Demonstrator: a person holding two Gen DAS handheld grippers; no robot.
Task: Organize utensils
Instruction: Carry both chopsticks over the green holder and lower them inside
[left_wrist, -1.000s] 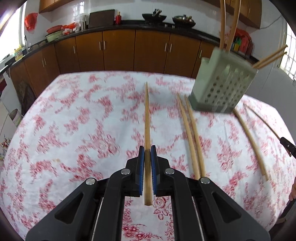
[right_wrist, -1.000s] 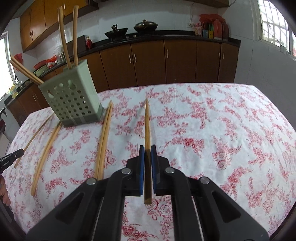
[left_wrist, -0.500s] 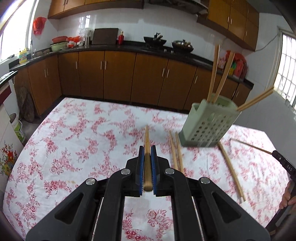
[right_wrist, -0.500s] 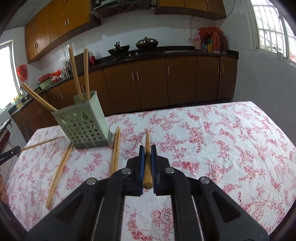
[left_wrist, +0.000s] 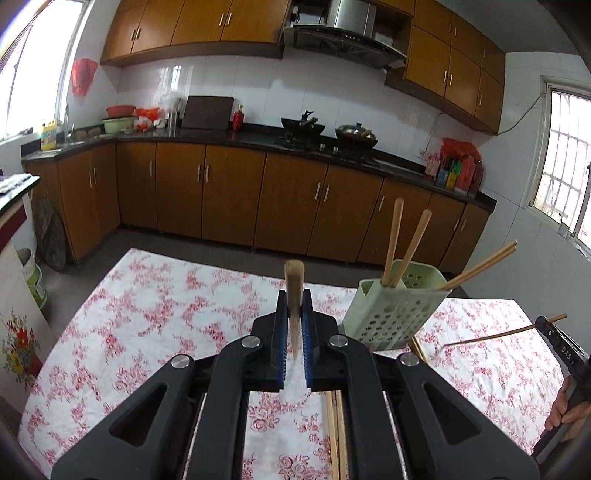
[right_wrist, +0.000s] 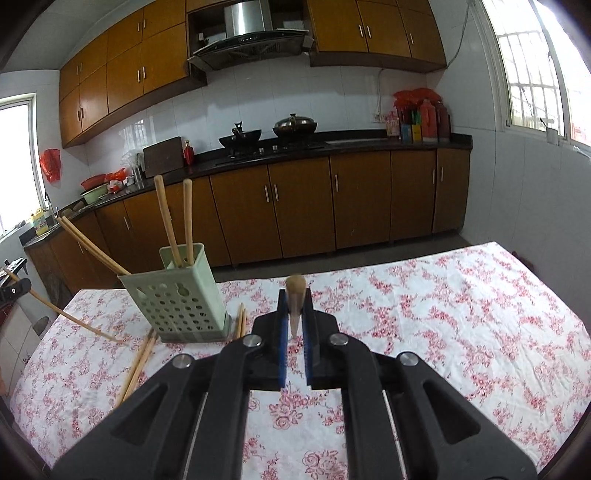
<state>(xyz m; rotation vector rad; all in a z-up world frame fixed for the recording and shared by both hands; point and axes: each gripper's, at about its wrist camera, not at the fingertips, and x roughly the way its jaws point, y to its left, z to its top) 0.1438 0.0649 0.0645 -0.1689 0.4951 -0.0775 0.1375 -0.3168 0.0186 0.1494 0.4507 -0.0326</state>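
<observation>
Chopsticks done: four standing in the green holder (left_wrist: 391, 314) on the worktop (left_wrist: 155, 314).
In hand: my left gripper (left_wrist: 294, 332) and right gripper (right_wrist: 294, 325) each have fingers clamped on one chopstick (left_wrist: 294, 291), lifted.
Left: several loose chopsticks (right_wrist: 138, 363) lying by the holder.

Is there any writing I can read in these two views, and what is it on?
"DAS": white letters on the black right gripper, seen from the left wrist view; the rest is cut off.
Yellow bottle label by the sink: too blurred to read.
Bottles and boxes on the counter: labels too small to read.
</observation>
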